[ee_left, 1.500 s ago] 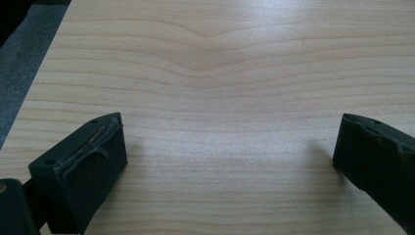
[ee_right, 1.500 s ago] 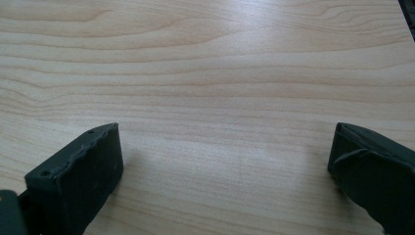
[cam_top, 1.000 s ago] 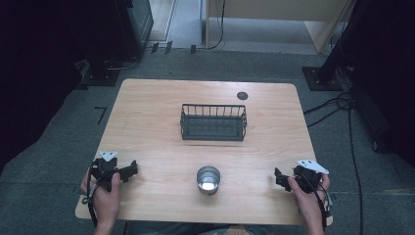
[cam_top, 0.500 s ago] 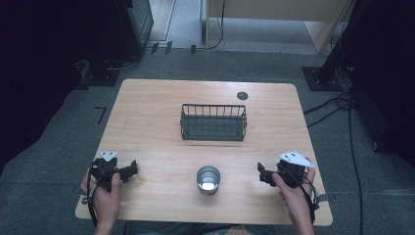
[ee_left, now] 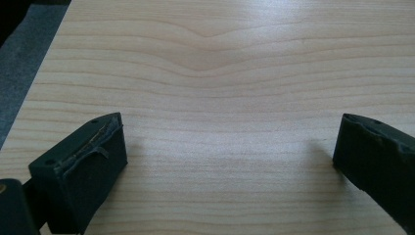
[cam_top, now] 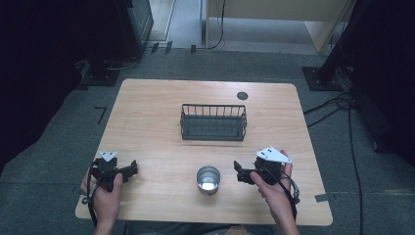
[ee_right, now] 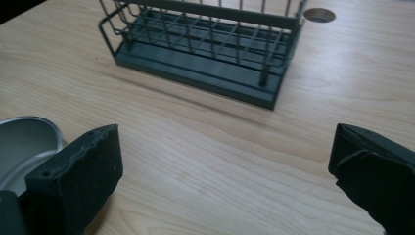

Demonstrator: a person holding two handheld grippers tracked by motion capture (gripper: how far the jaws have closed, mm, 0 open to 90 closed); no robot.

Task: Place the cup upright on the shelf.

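I worked at a light wooden table [cam_top: 147,122] with a round cable hole [cam_top: 242,95] near its far edge. Grey carpet floor [cam_top: 58,161] lay all around. Dark equipment stands [cam_top: 115,44] stood at far left, black cables [cam_top: 352,127] trailed at right, pale cabinet [cam_top: 274,17] behind. Sides were dim.

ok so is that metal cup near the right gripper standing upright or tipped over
Upright. In the high view the metal cup shows its round open mouth facing up, standing on the table left of the right gripper.
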